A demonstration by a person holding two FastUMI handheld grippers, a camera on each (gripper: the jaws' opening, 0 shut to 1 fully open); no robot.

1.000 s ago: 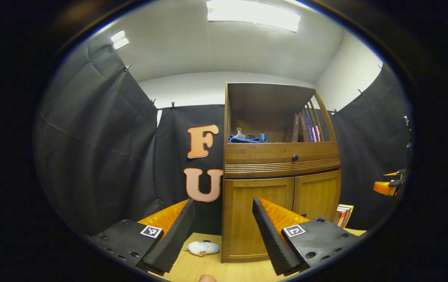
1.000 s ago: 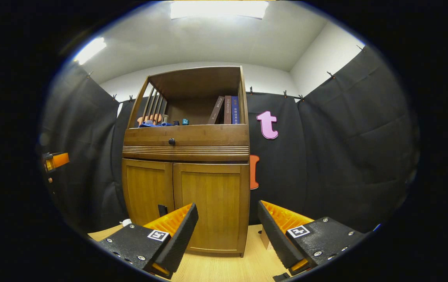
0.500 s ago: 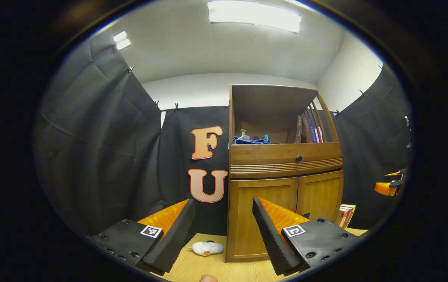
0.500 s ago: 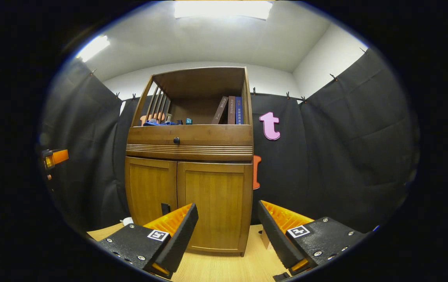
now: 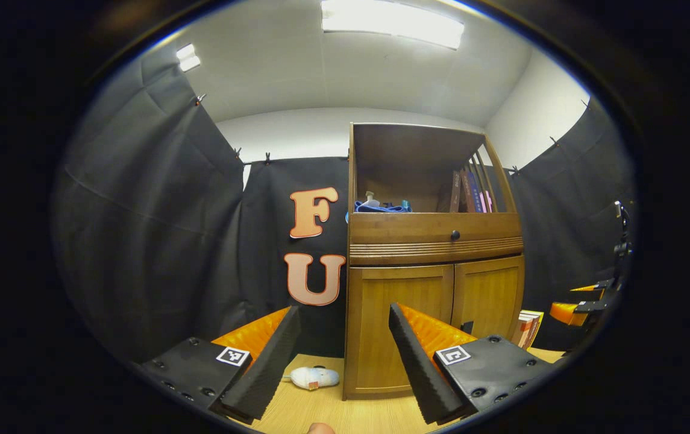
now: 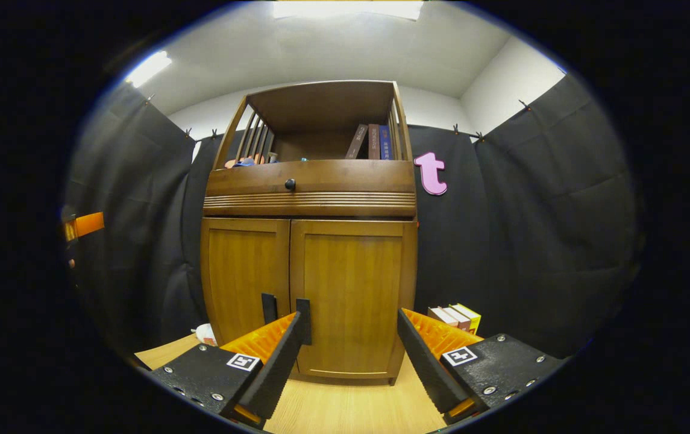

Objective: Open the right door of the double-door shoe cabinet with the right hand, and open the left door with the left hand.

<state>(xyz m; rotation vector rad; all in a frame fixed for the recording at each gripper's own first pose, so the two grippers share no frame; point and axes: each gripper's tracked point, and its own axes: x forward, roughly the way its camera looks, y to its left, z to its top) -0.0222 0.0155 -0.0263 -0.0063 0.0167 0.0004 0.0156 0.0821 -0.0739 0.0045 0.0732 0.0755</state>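
I hold the right gripper (image 6: 349, 355) low at the bottom of the right gripper view with its fingers spread, aimed at the shoe cabinet (image 6: 308, 199) in mid-frame, because the right door (image 6: 351, 295) comes first and its dark handle (image 6: 303, 313) sits by the centre seam, just above my left finger. Both doors look shut. In the left gripper view the left gripper (image 5: 341, 361) also waits with fingers spread and empty, well apart from the left door (image 5: 396, 319) at centre right, so I judge it is keeping clear until its turn.
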